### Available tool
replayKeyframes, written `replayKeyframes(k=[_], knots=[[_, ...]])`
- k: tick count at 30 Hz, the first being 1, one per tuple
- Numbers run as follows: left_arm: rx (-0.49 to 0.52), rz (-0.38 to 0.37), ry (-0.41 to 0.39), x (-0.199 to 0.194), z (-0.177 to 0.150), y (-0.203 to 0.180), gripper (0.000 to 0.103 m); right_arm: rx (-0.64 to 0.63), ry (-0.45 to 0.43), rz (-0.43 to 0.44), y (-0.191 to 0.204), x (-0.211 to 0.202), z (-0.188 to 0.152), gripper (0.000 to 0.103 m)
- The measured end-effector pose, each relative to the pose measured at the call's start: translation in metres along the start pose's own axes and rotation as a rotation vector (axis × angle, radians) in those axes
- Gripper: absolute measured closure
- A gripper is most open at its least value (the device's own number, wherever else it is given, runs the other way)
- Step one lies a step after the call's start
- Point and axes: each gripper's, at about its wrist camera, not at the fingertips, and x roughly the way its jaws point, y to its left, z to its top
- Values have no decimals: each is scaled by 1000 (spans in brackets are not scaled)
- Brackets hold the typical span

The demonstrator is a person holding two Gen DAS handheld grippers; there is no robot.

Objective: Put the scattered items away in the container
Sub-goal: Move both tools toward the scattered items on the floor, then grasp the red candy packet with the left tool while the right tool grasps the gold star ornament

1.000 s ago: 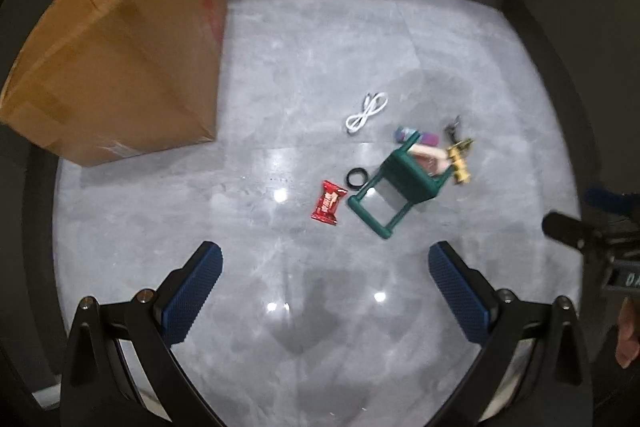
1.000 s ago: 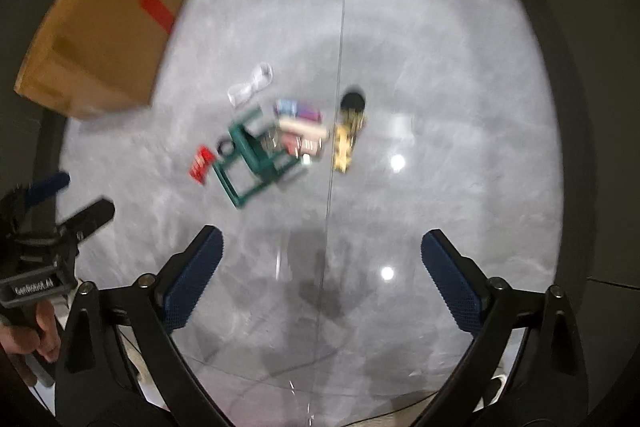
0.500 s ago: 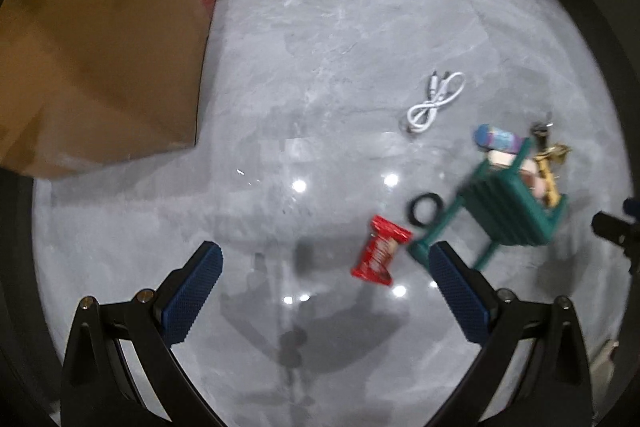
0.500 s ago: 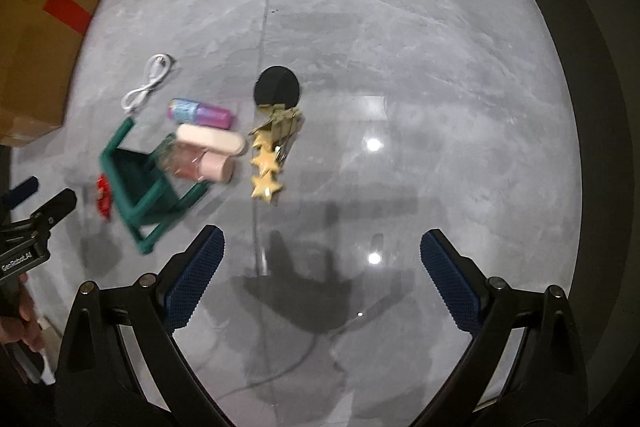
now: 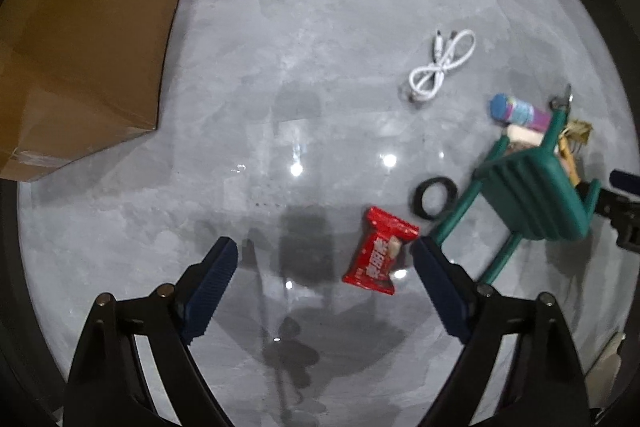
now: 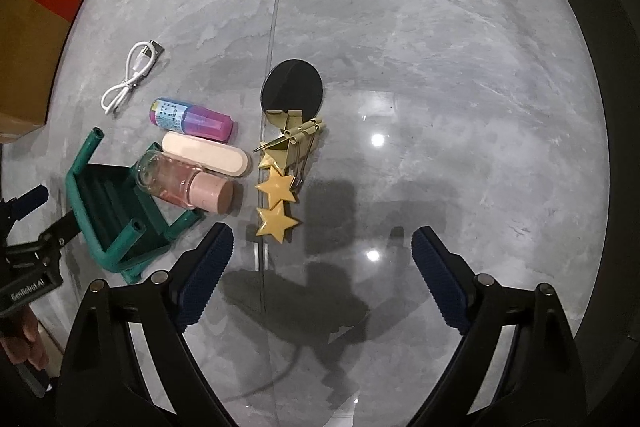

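Observation:
A green basket lies tipped on its side on the grey floor; it also shows in the right wrist view. My left gripper is open, low over the floor, with a red snack packet just inside its right finger. A black ring and a white cable lie beyond. My right gripper is open and empty, just behind a string of yellow stars. A pink-capped jar, a cream case and a purple bottle lie by the basket.
A large cardboard box stands at the far left, also in the right wrist view. A black disc and gold clips lie beyond the stars. The left gripper shows at the right wrist view's left edge.
Both grippers have dropped lower and closer to the items. The left one has come up to the red packet, the right one up to the yellow stars. Nothing was grasped.

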Motion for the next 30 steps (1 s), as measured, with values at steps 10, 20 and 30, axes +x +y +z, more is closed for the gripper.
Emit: replayKeyframes(k=[10,20,30], knots=[[8,-17,16,7,-8,0,26,-42,0,-28,6,12,-3,29],[61,-21,22,1,5,-6,65,-80,-19,-34,9,4,6,82],[3,-95,13,-16,-7,7,78,-21,-35,37,-11,-13,-7,90]])
